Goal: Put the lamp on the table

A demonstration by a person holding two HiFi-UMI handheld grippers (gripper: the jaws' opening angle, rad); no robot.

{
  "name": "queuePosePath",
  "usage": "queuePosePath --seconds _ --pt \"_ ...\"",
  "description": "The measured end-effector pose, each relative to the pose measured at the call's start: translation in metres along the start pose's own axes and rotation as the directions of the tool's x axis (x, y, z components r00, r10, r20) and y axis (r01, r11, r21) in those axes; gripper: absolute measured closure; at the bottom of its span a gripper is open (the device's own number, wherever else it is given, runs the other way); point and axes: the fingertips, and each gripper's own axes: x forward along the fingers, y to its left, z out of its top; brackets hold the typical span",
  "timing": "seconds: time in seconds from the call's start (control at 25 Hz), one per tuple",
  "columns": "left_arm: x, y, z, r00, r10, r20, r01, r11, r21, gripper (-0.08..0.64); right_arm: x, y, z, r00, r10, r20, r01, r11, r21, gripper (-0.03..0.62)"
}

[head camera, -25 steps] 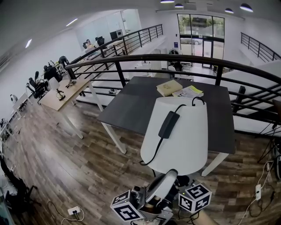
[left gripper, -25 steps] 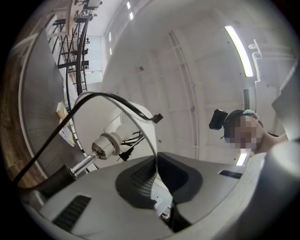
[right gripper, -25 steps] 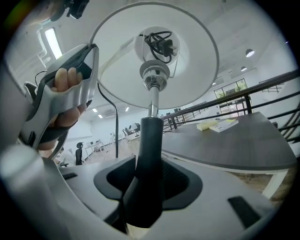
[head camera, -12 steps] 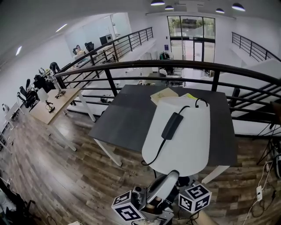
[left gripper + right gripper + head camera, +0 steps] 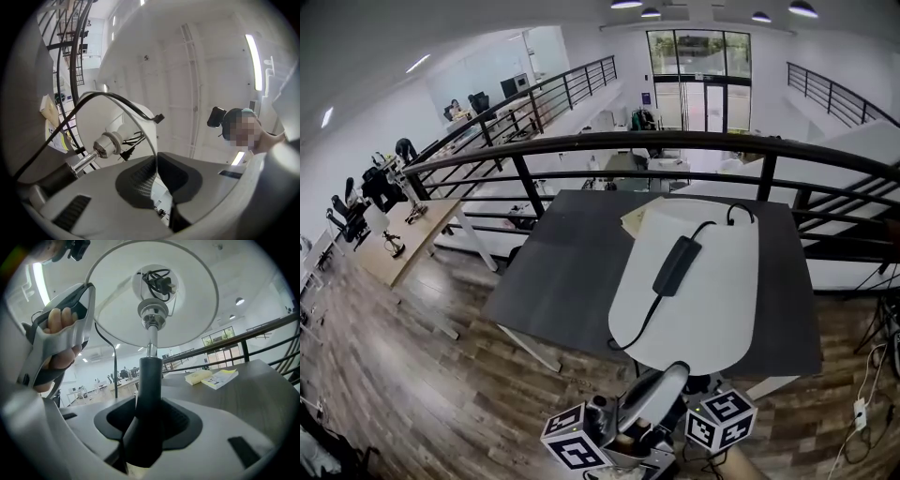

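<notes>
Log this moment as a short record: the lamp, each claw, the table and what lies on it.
lamp: held up, white lampshade over the table's near edge in the head view
cord: black cord with inline switch lies across the lampshade
left claw: shut on the lampshade's thin rim
right claw: shut on the lamp's black stem
table: dark top, beside a black railing
on table: two books at the far side
lamp base: out of view

White-shaded lamp, black stem and cord, aloft over near edge of dark table
</notes>
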Motion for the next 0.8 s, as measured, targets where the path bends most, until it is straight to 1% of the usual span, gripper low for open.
queuePosePath --seconds 0.16,0.52,0.68,0.8 --pt "0.007 0.025 0.012 1.0 -0.003 -0.012 0.002 1.0 -0.016 0.534 0.024 -0.013 0.004 1.0 -0.015 -0.006 0.015 1.0 0.01 0.402" --pt "0.025 0.067 0.022 1.0 -0.01 -0.024 0.008 0.998 -0.064 0.534 0.046 -0.05 0.009 0.998 -0.062 -0.027 0.063 0.998 0.021 0.402" --pt "0.037 0.09 0.022 0.999 -0.007 -0.037 0.003 0.996 -0.089 0.534 0.058 -0.075 0.011 0.995 -0.086 -0.041 0.087 0.996 0.03 0.402" --pt "0.053 0.108 0.02 0.999 0.004 -0.048 -0.008 0.996 -0.093 0.534 0.066 -0.096 0.015 0.995 -0.092 -0.043 0.093 0.995 0.041 0.402"
